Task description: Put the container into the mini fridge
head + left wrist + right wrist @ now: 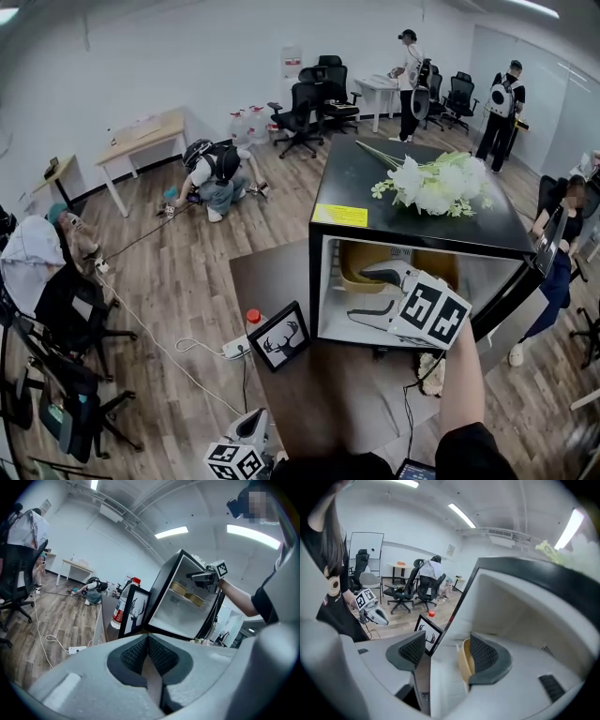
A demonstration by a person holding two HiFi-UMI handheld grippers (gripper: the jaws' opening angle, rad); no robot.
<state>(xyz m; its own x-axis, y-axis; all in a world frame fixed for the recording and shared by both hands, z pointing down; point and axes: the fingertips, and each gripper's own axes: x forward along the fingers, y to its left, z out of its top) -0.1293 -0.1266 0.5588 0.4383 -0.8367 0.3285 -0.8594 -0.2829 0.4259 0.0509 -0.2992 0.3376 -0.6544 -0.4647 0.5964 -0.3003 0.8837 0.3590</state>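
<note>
The mini fridge is a black cube with a glossy, smooth top, and it stands open on a brown matte table. Its inside is white and plain, with a flat shelf. A small yellow rectangular label sits at the front edge of the top, and a bunch of white flowers with thin green stems lies across the top. The container is inside the fridge, on the shelf, toward the back. It is tan, rounded like a bowl, with a thin rim and a dull surface. The right gripper reaches into the fridge opening, and its two pale grey plastic fingers are spread wide. In the right gripper view the dark pads, ribbed like a fine grid, stand well apart. The tan rim of the container shows in the gap just beside one pad and far from the other, and I cannot see the pads pressing on it. The left gripper is low at the near edge of the table. Its two dark ribbed pads are pressed together along a narrow line, with nothing between them. On the table left of the fridge there is a picture frame, square and black, with a deer head drawn on white. Just behind it stands a clear plastic bottle with a red cap.
</note>
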